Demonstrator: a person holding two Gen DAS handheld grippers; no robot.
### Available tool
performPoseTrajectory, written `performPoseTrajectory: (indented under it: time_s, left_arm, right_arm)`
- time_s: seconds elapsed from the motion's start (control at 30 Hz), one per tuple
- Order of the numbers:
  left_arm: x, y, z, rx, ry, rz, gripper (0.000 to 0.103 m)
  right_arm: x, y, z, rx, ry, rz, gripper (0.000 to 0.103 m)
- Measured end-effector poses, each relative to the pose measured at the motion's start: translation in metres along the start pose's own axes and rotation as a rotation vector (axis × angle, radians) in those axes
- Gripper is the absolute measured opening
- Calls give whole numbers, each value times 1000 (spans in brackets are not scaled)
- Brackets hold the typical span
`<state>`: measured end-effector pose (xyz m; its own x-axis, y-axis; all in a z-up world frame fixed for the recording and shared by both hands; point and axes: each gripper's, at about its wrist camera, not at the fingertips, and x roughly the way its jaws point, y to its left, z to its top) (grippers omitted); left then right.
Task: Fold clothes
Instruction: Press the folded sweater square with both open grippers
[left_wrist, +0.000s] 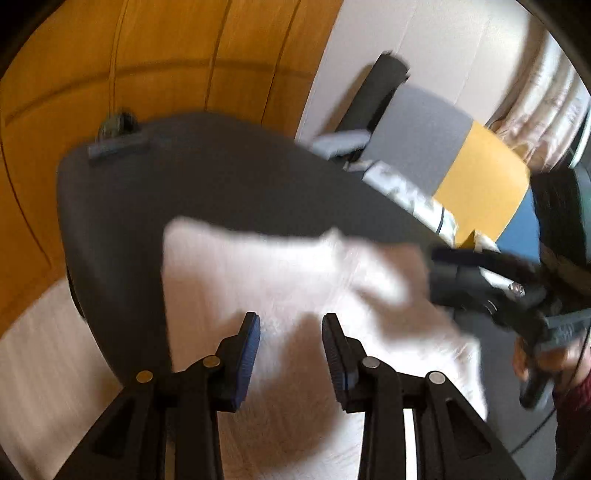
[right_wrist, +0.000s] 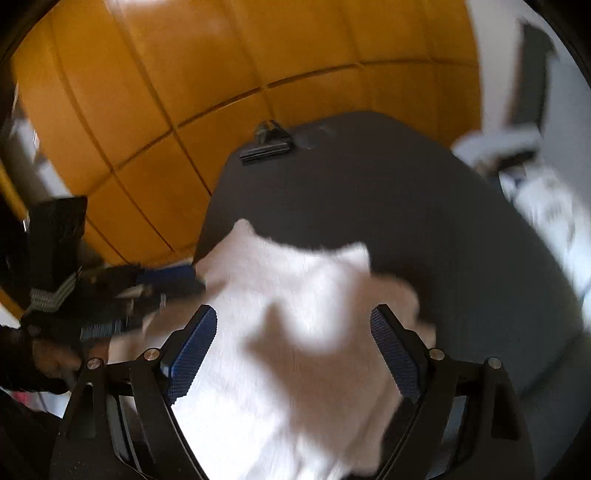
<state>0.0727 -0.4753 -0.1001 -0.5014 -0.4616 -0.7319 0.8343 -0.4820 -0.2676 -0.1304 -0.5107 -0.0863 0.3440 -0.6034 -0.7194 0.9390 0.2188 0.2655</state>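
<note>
A white cloth (left_wrist: 280, 280) lies rumpled on a dark grey table (left_wrist: 207, 177), with its far corners sticking up. In the left wrist view my left gripper (left_wrist: 291, 325) hovers over the cloth's near part. Its blue pads stand apart and only flat cloth shows below the gap. My right gripper (left_wrist: 437, 275) comes in from the right at the cloth's right edge. In the right wrist view the right gripper (right_wrist: 293, 314) is wide open above the white cloth (right_wrist: 295, 295), gripping nothing. The left gripper (right_wrist: 166, 301) sits blurred at the cloth's left edge.
A black clip (left_wrist: 118, 146) sits on the table's far edge, also visible as the black clip (right_wrist: 266, 147). Orange wood panelling (right_wrist: 221, 74) lies beyond the table. A dark chair (left_wrist: 380, 92) and yellow and blue surfaces stand at the right. A hand (left_wrist: 532, 358) holds the right gripper.
</note>
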Motion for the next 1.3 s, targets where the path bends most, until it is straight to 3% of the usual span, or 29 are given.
performPoseTrajectory:
  time_s: [0.07,0.13,0.23,0.33,0.4,0.47,0.57,0.63,0.73,0.83,0.93,1.07,1.2,1.3]
  left_arm:
    - [8,-1,-8,-3,-10,23,35]
    - [12,-10,-2,28,-8,53,35]
    - [24,-10,7,27,6,46,36]
    - [8,-6,15,-18,5,27,35]
    - [-13,-1,11,-39,-32,10,35]
    - [-22,3,4,-56,-50,-2,35]
    - [-29,8,-16,-74,-56,9,35]
    - [-28,7,-25,-58,-61,30,35]
    - [-17,3,-29,-45,-27,18,36]
    - [-4,-10,-29,50,-53,84,38]
    - [9,-14,-20,95,-57,101,38]
    - [15,-14,-2,162,-24,73,38]
    - [-27,-11,-6,155,-45,52,39]
    - [-76,-4,-20,158,-95,54,40]
  right_arm:
    - [49,-15,-3,42,131,-73,88]
    - [67,-30,-17,112,157,-109,95]
    - [47,-34,-19,149,149,-146,95]
    - [7,-11,-24,86,121,-200,95]
    - [-28,16,-31,27,77,-156,95]
    - [-56,41,-48,-15,43,-46,95]
    - [-66,67,-71,-66,58,53,95]
    - [-55,71,-88,-79,116,59,95]
    - [-26,44,-119,-8,208,-4,91]
    - [-40,17,-140,120,68,50,89]
    - [-47,13,-150,176,14,58,86]
    - [-52,26,-157,216,1,4,87]
    - [-58,47,-157,266,1,-116,88]
    - [-82,73,-159,325,-85,-176,89]
